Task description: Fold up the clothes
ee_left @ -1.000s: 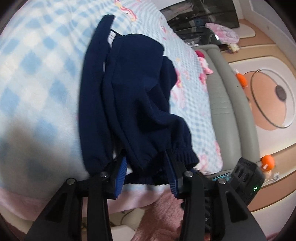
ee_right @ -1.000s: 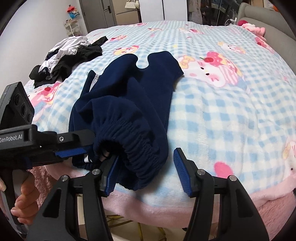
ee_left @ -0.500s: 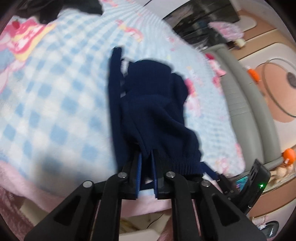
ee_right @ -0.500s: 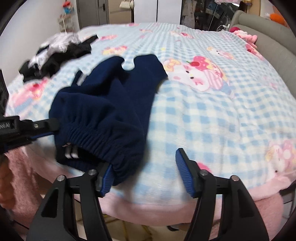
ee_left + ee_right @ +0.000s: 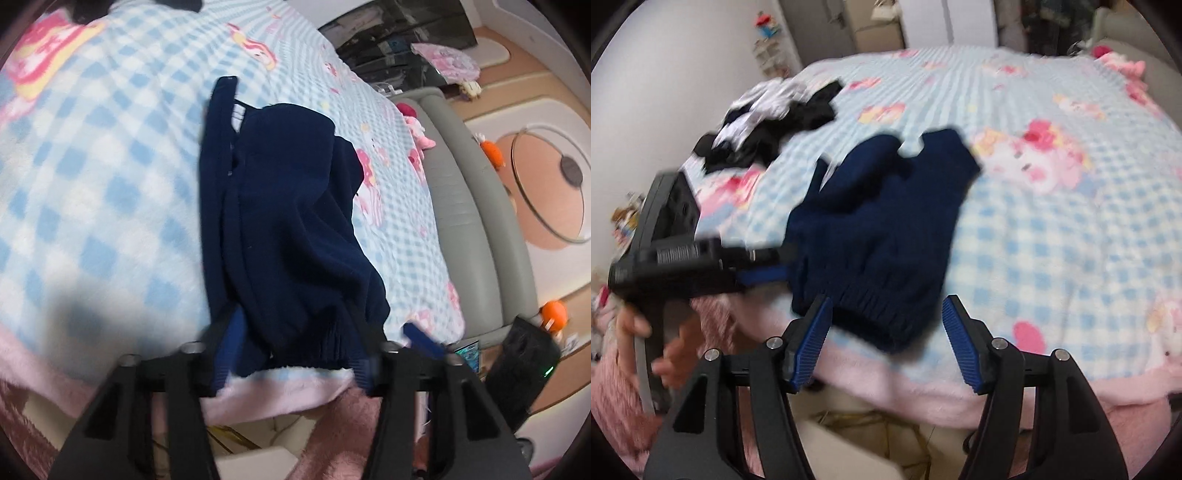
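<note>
A navy fleece garment (image 5: pixel 288 221) lies lengthwise on the blue checked blanket (image 5: pixel 92 184), its ribbed waistband at the near bed edge. My left gripper (image 5: pixel 295 360) straddles that waistband; its jaws are opening, with the fabric loose between the pads. From the right wrist view the garment (image 5: pixel 886 221) has its waistband just past my right gripper (image 5: pixel 886 343), which stands open with no pad pressing on cloth. The left gripper (image 5: pixel 775 264) reaches the garment's left edge, held by a hand (image 5: pixel 635 325). One right fingertip (image 5: pixel 421 339) shows beside the waistband.
A pile of black and white clothes (image 5: pixel 775 114) lies at the bed's far left. A grey padded headboard (image 5: pixel 461 206) with pink plush toys (image 5: pixel 1123 66) borders the far side. The blanket's pink hem (image 5: pixel 960 387) hangs over the near edge.
My left gripper shut on the waistband half a second ago and has opened again. The right gripper rose and drew back, and the waistband it straddled now lies beyond its pads.
</note>
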`<action>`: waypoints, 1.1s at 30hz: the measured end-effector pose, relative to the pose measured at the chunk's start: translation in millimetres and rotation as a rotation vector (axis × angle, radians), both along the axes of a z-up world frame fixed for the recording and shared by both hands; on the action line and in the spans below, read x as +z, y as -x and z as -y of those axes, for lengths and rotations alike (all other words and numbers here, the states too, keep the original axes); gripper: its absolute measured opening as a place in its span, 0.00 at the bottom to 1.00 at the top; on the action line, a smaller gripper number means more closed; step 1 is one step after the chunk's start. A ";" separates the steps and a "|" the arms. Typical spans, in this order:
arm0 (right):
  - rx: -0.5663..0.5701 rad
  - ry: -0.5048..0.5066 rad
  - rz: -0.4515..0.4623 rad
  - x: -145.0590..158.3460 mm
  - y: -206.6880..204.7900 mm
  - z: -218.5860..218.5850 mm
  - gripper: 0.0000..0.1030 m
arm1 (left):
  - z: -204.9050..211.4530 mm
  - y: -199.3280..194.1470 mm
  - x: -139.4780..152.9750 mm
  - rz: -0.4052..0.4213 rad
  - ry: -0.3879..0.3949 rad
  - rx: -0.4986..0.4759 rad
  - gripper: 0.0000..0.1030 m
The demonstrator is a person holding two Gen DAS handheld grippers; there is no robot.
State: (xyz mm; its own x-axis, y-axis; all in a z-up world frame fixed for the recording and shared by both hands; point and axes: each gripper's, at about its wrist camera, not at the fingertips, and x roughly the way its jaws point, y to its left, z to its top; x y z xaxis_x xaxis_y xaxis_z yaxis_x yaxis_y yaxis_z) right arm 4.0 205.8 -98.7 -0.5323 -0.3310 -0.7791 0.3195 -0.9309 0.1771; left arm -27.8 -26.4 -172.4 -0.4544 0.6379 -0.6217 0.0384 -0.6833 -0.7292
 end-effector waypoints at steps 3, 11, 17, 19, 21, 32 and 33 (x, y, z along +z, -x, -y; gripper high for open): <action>-0.063 0.004 -0.002 -4.7 17.5 -1.2 0.62 | -4.4 -0.4 4.5 -0.004 0.082 0.000 0.17; -0.054 -0.136 0.082 -60.8 45.9 11.2 0.61 | 13.5 -5.6 -1.3 0.076 0.193 0.027 0.17; -0.011 -0.033 -0.025 -11.6 42.6 -0.9 0.61 | 43.3 1.6 34.6 -0.057 0.141 0.065 0.17; -0.039 -0.034 -0.057 7.1 59.2 -8.9 0.61 | 52.5 13.0 51.0 -0.110 0.123 0.076 0.17; -0.061 -0.065 -0.073 15.1 83.2 -11.3 0.61 | 55.5 35.8 54.1 -0.117 0.121 0.076 0.17; -0.042 -0.201 0.048 -33.0 192.5 29.8 0.60 | 37.4 116.8 8.8 -0.004 0.234 0.001 0.18; -0.043 -0.215 0.053 -39.3 198.5 33.5 0.60 | 36.6 117.8 6.4 -0.002 0.231 0.008 0.19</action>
State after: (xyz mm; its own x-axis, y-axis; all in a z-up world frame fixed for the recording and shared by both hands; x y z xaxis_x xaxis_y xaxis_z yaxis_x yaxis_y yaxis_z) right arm -194.5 172.3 -138.0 -0.4988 -0.1324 -0.8565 0.2740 -0.9617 -0.0110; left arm -145.6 -62.9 -166.0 -0.4606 0.4749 -0.7499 0.0432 -0.8319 -0.5533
